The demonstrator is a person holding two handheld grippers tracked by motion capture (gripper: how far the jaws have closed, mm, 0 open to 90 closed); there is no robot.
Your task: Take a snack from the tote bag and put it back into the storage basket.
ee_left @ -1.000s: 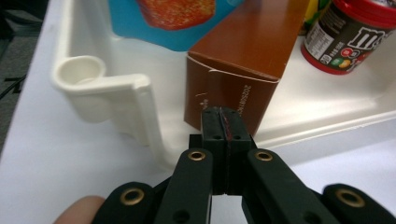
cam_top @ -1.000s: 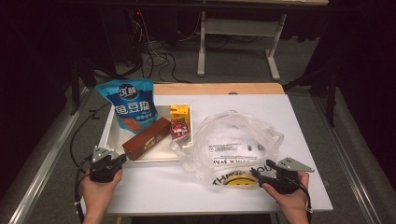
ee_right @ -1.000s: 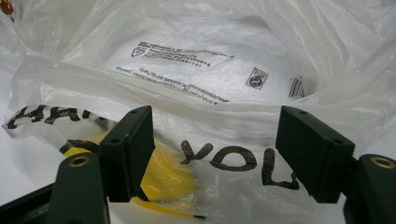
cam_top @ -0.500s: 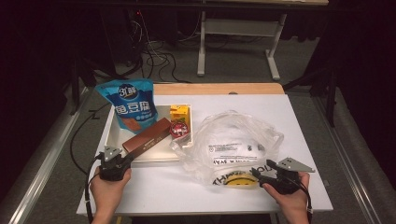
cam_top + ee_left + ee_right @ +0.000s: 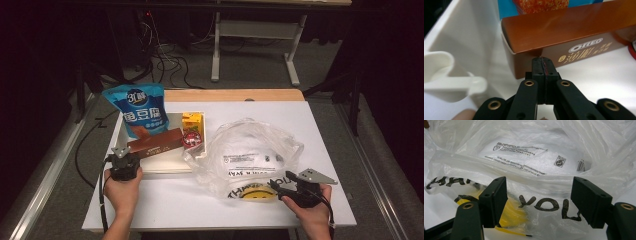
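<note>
High view: your left gripper [image 5: 121, 159] sits at the white tray [image 5: 172, 166], by the near end of the brown Oreo box [image 5: 156, 142], which lies there for picking. Your right gripper [image 5: 289, 181] rests at the plastic bag [image 5: 255, 155], likely to hold it ready.

Left gripper view: jaws clenched on nothing, tips just short of the Oreo box [image 5: 564, 32].

Right gripper view: jaws released, straddling the bag's [image 5: 536, 162] printed edge without pinching it.
</note>
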